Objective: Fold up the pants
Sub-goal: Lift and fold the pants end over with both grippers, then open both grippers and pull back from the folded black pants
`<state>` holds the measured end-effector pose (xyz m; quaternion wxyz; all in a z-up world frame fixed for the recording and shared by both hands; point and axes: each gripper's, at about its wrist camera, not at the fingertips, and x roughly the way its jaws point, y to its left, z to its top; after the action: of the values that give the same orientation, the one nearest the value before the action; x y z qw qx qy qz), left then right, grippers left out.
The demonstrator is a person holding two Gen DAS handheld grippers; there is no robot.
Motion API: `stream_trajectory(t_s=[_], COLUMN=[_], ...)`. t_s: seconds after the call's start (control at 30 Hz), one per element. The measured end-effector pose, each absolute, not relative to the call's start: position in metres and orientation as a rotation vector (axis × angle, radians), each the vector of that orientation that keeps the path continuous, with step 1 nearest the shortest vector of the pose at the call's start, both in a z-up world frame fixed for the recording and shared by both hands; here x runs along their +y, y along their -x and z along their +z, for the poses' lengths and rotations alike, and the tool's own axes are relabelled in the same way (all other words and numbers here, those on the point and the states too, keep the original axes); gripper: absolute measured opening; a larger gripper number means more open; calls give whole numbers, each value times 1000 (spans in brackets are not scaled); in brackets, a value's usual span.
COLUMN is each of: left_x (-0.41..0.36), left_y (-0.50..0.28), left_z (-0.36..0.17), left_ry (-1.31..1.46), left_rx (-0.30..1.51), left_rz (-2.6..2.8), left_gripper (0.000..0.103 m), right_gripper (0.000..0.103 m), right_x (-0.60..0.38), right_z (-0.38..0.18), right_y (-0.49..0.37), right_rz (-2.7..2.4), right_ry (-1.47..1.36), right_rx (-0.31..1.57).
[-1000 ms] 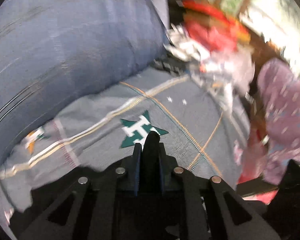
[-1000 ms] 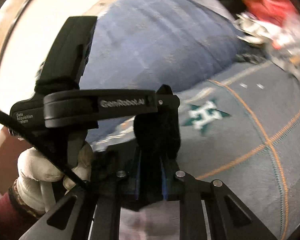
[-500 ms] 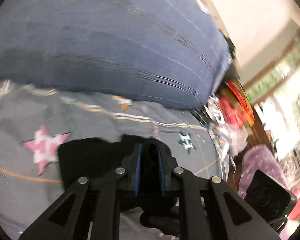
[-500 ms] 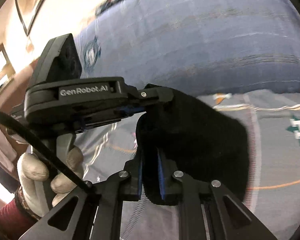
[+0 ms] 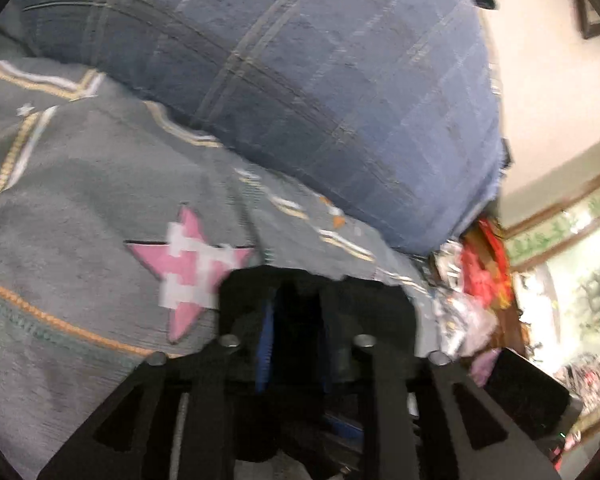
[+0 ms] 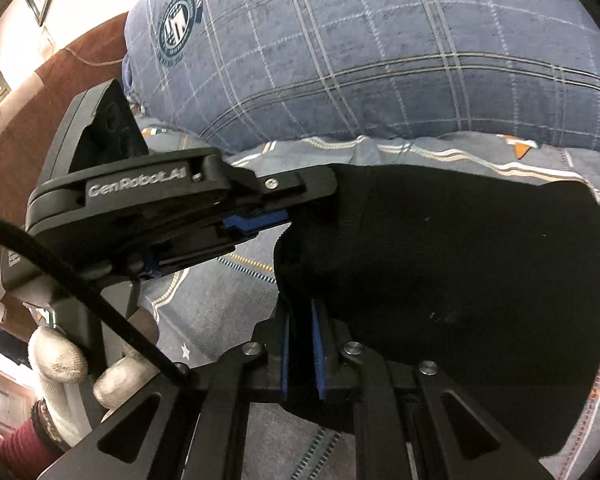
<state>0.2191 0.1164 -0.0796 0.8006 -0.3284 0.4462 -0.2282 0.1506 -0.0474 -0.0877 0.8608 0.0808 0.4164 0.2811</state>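
The black pants hang as a folded panel over the grey bedspread. My right gripper is shut on the pants' near edge. My left gripper enters from the left in the right wrist view and is shut on the far upper corner of the same edge. In the left wrist view the left gripper holds black fabric between its blue pads, above the bedspread's pink star.
A large blue plaid pillow lies at the back of the bed. A brown headboard stands at left. Red and silver clutter sits past the bed's far end.
Both grippers have swung left across the bed with the pants, from the green star to the pink star. The black fabric now spreads out wide between them.
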Motion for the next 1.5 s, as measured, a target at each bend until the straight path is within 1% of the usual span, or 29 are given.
stream_trajectory(t_s=[0.07,0.1,0.13,0.17,0.3,0.4,0.47,0.53,0.57,0.67,0.73,0.87,0.97,1.03,1.17,1.2,1.3,1.33,1.4,1.5], left_x=[123,130,135,142,166,159,143,117,105,65,56,66,65,62,66,69,78,81,85,87], left_y=[-220,-219,-218,-215,-198,-189,-186,-185,-185,-197,-208,-217,-213,-213,-211,-203,-167,-152,-120,-72], left_z=[-88,-91,-91,-90,-68,-38,-22,-10,-9,-20,-38,-77,-81,-81,-74,-65,-34,-25,-13,-8], left_ry=[728,756,781,809,847,788,726,650,614,487,446,509,483,461,464,456,399,378,337,295], left_rx=[985,992,989,981,920,872,856,855,861,909,939,995,965,962,985,983,926,905,867,824], left_rz=[-451,-438,-429,-421,-374,-381,-400,-434,-445,-431,-377,-319,-341,-341,-336,-325,-281,-264,-216,-141], left_gripper=[30,34,36,36,39,40,43,52,53,53,53,53,53,54,54,54,54,57,65,66], right_gripper=[16,22,26,33,49,49,49,49,49,49,49,49,49,48,48,48,51,51,58,60], right_x=[-43,-42,-42,-43,-57,-84,-108,-141,-156,-186,-192,-186,-188,-193,-196,-197,-199,-199,-200,-203], right_z=[-88,-88,-85,-82,-62,-49,-43,-42,-42,-44,-50,-75,-103,-110,-108,-103,-83,-78,-74,-78], right_y=[-150,-149,-145,-140,-110,-92,-89,-100,-108,-135,-160,-212,-238,-244,-238,-235,-205,-193,-166,-122], right_rz=[611,623,649,674,732,748,699,586,531,486,484,442,384,375,370,357,354,358,362,357], right_ry=[-166,-157,-153,-155,-150,-178,-206,-249,-279,-408,-472,-463,-481,-517,-526,-520,-466,-443,-407,-384], right_rx=[885,880,874,870,812,775,753,742,742,748,780,855,918,874,838,834,744,722,680,648])
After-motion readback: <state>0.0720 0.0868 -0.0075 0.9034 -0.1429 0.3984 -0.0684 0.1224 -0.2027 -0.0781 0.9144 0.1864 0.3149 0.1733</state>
